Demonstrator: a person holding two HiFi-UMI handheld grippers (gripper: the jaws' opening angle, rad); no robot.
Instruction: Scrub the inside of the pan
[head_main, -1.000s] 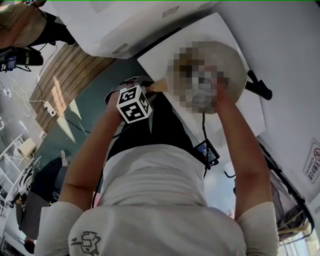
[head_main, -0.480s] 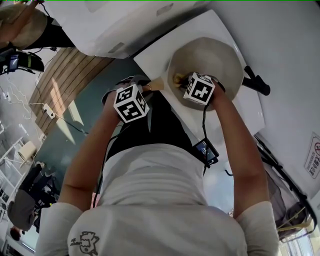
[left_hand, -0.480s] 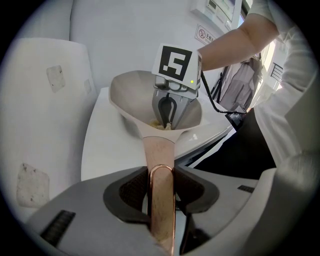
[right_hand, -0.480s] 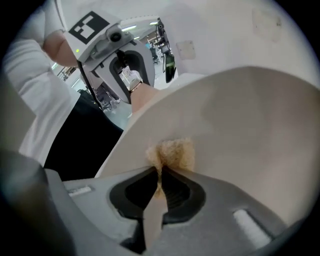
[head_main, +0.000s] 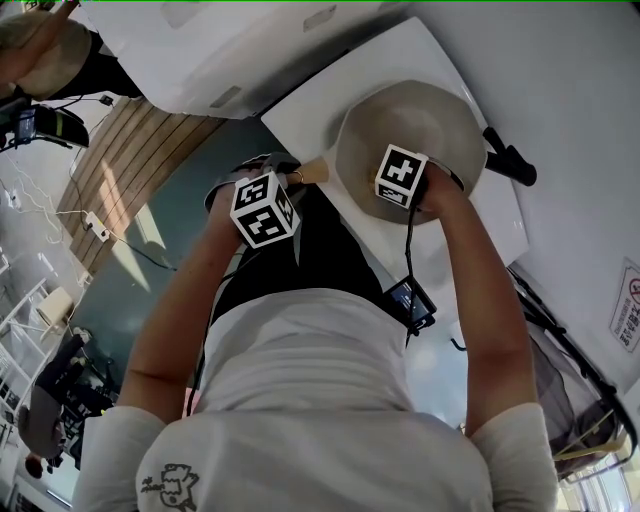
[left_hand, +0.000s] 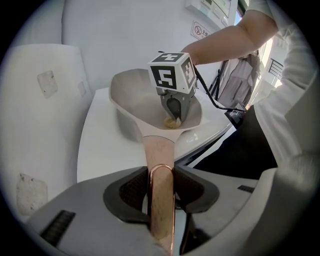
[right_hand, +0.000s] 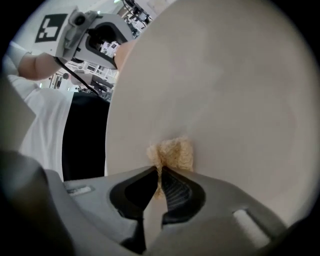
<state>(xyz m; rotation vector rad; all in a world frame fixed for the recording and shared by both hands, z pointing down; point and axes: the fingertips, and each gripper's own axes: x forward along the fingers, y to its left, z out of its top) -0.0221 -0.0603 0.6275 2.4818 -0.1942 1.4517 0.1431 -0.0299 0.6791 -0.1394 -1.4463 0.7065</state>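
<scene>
Looks like lab or test workspace, not home kitchen. White bench among plain white panels; warning sticker on wall. Teal floor with wood-plank strip; loose cables and power strip lie on floor. Dark equipment and second person at room edge.

Loads of room inside the pan past the right claw and its scrub pad. Bench beside the pan is open, white wall close behind.
</scene>
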